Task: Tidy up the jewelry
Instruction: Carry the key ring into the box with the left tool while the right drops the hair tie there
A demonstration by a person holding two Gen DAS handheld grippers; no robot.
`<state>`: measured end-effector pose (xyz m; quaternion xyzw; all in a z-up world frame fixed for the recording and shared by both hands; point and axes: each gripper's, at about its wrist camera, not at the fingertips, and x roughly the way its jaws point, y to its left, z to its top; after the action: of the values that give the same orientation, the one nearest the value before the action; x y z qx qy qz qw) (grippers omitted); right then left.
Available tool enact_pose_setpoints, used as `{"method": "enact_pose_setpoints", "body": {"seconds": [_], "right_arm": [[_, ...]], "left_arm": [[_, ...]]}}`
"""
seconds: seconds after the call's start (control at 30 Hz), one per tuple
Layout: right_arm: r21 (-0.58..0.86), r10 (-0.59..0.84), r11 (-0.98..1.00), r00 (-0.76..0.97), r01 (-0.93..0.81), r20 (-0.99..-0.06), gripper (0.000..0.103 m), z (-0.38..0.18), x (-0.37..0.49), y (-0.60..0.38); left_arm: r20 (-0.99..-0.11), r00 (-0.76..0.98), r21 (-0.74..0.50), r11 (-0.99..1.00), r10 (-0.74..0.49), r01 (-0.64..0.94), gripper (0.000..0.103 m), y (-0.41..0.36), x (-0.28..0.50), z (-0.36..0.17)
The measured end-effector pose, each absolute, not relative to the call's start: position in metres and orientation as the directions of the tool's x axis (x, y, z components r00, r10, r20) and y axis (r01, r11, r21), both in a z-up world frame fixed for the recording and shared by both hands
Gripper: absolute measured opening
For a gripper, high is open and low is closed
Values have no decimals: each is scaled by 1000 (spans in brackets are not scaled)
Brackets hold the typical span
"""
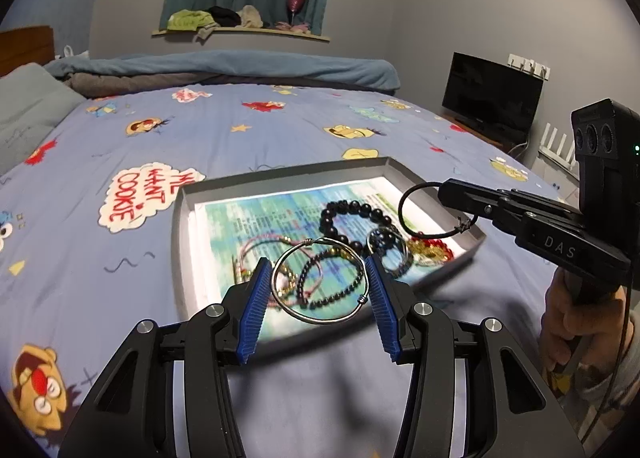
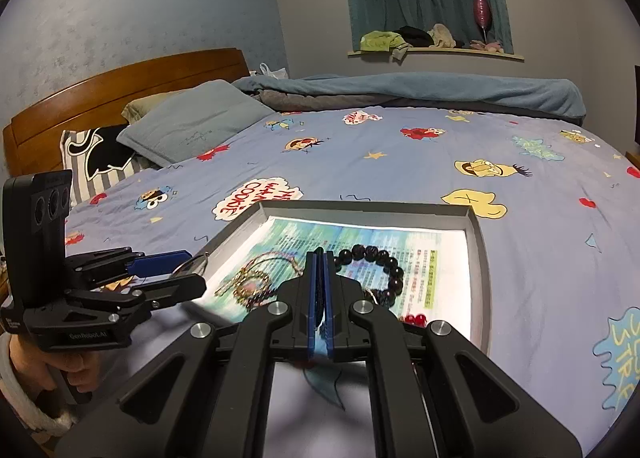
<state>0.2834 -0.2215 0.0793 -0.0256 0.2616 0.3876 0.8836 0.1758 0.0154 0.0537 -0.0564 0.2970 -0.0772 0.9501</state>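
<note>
A shallow grey tray (image 1: 280,180) (image 2: 478,242) lies on the bed with a printed sheet and several bracelets in it, among them a black bead bracelet (image 1: 362,212) (image 2: 386,258). My left gripper (image 1: 320,282) is shut on a silver wire bangle (image 1: 304,318), held just above the tray's near edge; it shows in the right wrist view (image 2: 176,270). My right gripper (image 2: 319,258) is shut on a thin black cord ring (image 1: 404,198), held above the tray's right side; it shows in the left wrist view (image 1: 444,190).
The tray rests on a blue cartoon-print bedsheet (image 1: 240,130). Pillows (image 2: 192,122) and a wooden headboard (image 2: 120,78) are at the far left, a folded blanket (image 2: 440,90) along the far edge. A black monitor (image 1: 492,94) stands at the right.
</note>
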Motion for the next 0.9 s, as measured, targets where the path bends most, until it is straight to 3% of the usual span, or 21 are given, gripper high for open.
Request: {"method": "enact_pose_setpoints", "body": {"seconds": [0.9], "right_arm": [[148, 582, 766, 576, -626, -574, 3, 36, 332, -197]], "left_arm": [[-613, 776, -157, 985, -148, 64, 50, 16, 231, 12]]}}
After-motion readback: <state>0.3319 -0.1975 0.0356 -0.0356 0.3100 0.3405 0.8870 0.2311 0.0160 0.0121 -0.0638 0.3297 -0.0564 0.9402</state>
